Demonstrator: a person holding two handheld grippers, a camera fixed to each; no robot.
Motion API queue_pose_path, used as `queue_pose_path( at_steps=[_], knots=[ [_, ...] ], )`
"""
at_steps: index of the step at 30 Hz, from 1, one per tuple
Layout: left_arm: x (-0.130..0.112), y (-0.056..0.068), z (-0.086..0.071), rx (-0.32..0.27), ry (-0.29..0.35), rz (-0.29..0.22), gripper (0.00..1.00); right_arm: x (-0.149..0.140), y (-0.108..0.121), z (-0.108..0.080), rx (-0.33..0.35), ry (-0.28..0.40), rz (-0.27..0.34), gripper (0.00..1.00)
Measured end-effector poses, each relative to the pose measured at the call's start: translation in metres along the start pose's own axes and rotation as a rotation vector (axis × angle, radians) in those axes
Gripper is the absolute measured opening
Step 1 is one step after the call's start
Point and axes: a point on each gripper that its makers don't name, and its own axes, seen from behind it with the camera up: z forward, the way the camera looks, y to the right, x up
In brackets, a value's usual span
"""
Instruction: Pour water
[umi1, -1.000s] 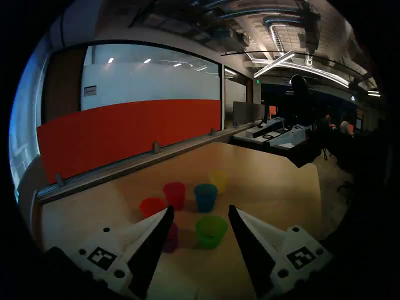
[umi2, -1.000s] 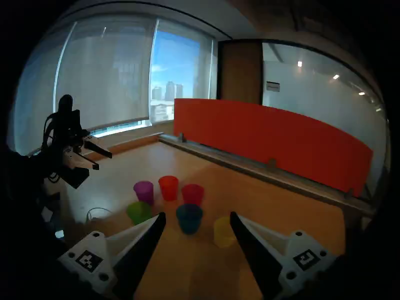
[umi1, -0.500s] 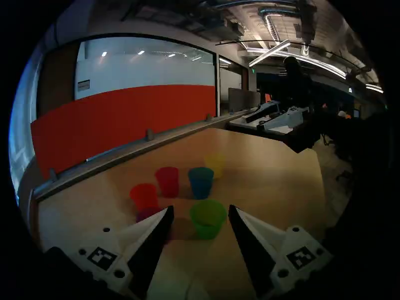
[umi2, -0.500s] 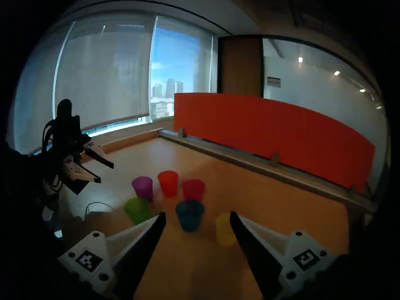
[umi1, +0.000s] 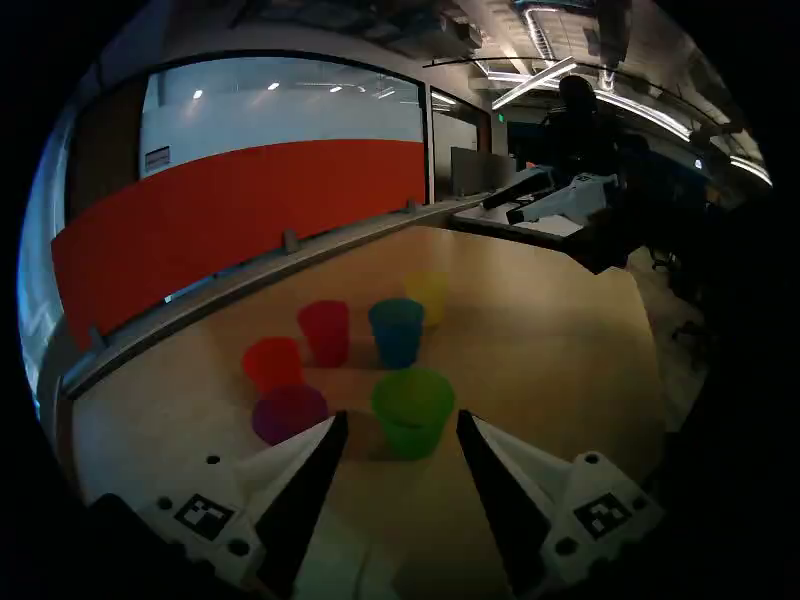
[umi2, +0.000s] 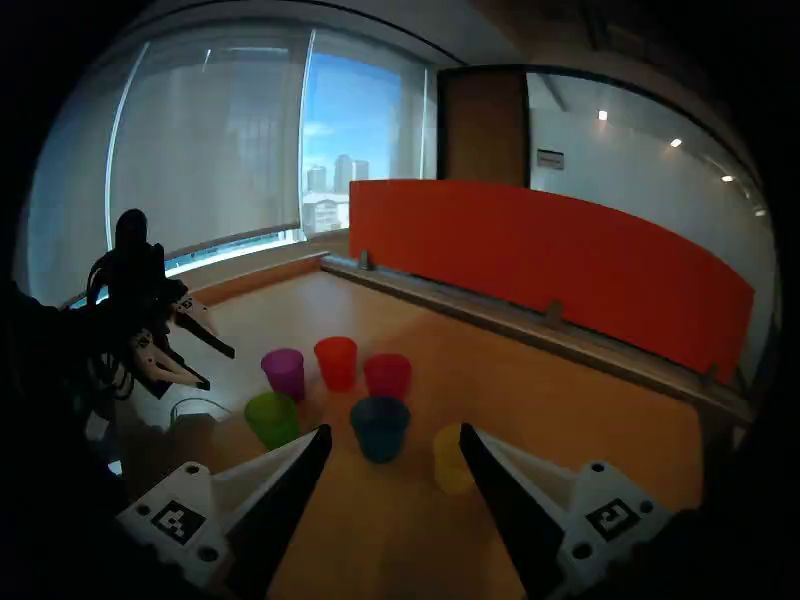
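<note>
Six plastic cups (umi1: 324, 332) cluster on the wooden table (umi1: 560, 340). In the left gripper view the green cup (umi1: 412, 408) stands nearest, the purple cup (umi1: 288, 412) at its 9 o'clock, the blue cup (umi1: 396, 332) at 12. The left gripper (umi1: 400, 420) hangs wide open and empty before the green cup; the right gripper (umi2: 395, 432), equally spread and empty, faces the blue cup. With the cups packed so close, a finger closing on one could clip its neighbour and topple it; whether any holds water I cannot tell. An orange partition (umi1: 230, 210) bounds the table at 12 o'clock; a window (umi2: 360, 150) lights the room.
</note>
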Motion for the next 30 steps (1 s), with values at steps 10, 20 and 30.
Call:
queue_pose_path(
  at_steps=[10,20,30],
  knots=[
    [-0.024,0.0,0.019,-0.012,-0.094,0.014,0.8,-0.001,0.0,0.006,0.008,0.0,-0.004,0.99],
    [-0.04,0.003,0.041,-0.03,-0.177,0.034,0.8,-0.005,0.006,0.01,0.008,-0.003,0.007,0.99],
    [-0.048,0.005,0.063,-0.058,-0.242,0.05,0.8,-0.011,0.011,0.014,0.011,-0.006,0.021,0.99]
  ],
)
